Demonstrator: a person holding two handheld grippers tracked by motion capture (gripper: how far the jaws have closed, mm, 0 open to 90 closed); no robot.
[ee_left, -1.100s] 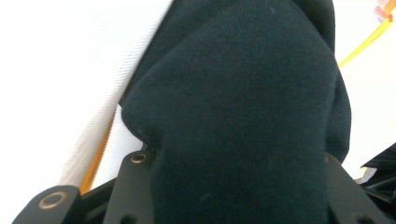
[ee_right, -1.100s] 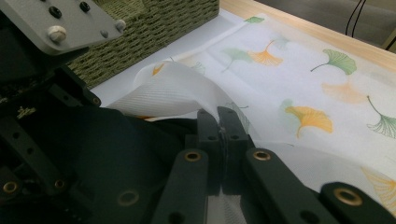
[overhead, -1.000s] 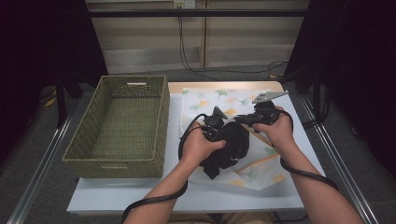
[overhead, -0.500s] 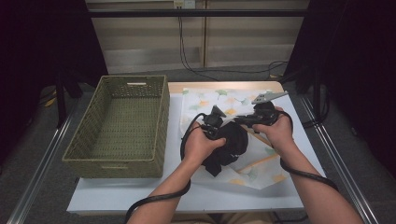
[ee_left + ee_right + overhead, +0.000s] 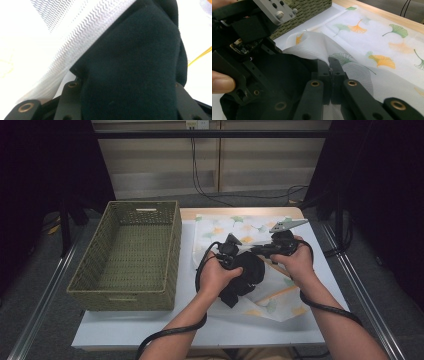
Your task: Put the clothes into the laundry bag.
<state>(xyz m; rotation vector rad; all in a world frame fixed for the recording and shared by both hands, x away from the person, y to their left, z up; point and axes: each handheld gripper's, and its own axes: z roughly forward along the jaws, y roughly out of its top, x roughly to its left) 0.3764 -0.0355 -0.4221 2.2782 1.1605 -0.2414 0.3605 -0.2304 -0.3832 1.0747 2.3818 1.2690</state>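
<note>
black garment point(image 5: 245, 277) barely shifted since before, left jaws clamped around it, right jaws pinching mesh bag point(image 5: 352, 53)

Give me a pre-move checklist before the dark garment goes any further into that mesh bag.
1. Right gripper clamped on the mesh bag's edge: ok, its jaws are shut with the white mesh pinched between them.
2. Left gripper holding the black garment: ok, black cloth is bunched between its jaws.
3. Bag mouth lifted clear of the garment: cannot tell, the cloth hides the opening.
4. Garment fully inside the bag: not ok, most of it lies on top in the high view.
5. Wicker basket free to receive things: ok, it stands empty at the left.
6. Cables clear of the work: ok, they trail off the near table edge.
</note>
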